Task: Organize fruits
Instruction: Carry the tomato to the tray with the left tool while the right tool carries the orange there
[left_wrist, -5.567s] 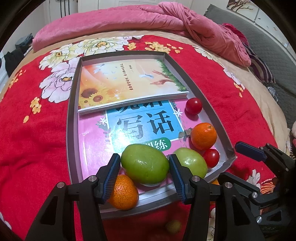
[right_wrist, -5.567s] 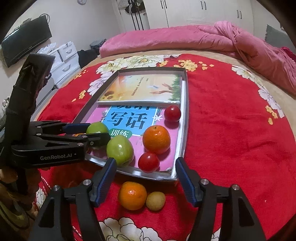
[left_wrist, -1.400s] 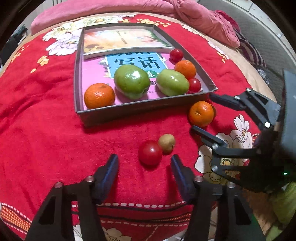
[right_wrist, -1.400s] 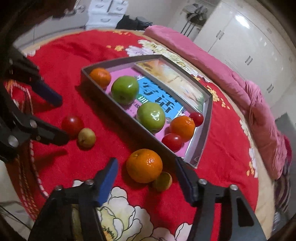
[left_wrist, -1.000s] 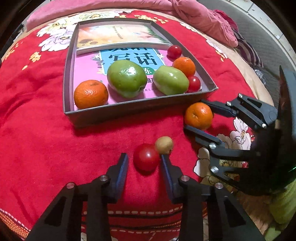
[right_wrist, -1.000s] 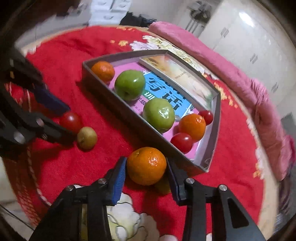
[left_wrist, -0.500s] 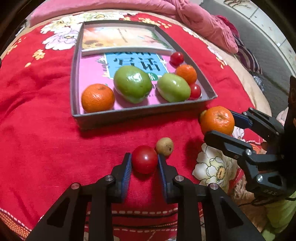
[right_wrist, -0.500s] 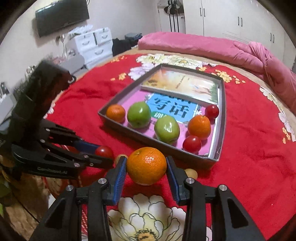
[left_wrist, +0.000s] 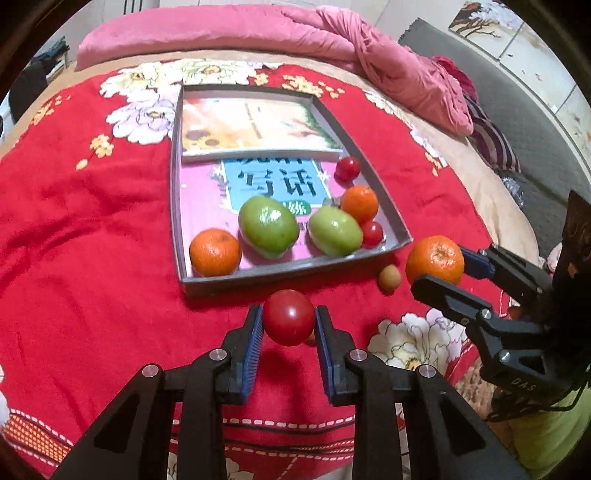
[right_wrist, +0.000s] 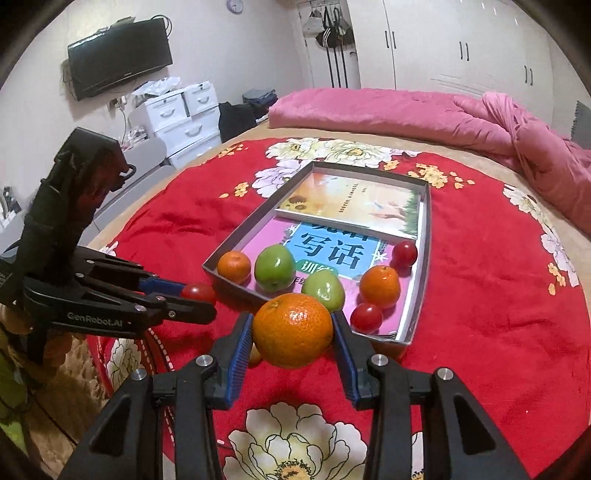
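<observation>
My left gripper (left_wrist: 289, 325) is shut on a red tomato (left_wrist: 289, 322) and holds it above the red bedspread, just short of the grey tray's near wall (left_wrist: 295, 269). My right gripper (right_wrist: 292, 334) is shut on an orange tangerine (right_wrist: 292, 335), also seen in the left wrist view (left_wrist: 435, 260), lifted near the tray's near right corner. The tray (right_wrist: 426, 258) holds two green fruits (left_wrist: 267, 226) (left_wrist: 335, 230), two tangerines (left_wrist: 215, 252) (left_wrist: 359, 204) and two small tomatoes (left_wrist: 347, 168) (left_wrist: 372, 232) on books. A small brown fruit (left_wrist: 389, 277) lies on the bedspread.
A pink quilt (left_wrist: 332, 33) lies bunched at the far side of the bed. White drawers (right_wrist: 177, 114) and a wall TV (right_wrist: 118, 55) stand off to the left. The bed's near edge is just below both grippers.
Both grippers have lifted their fruit off the bedspread and moved it toward the tray. The second small brown fruit is now mostly hidden behind the held tomato.
</observation>
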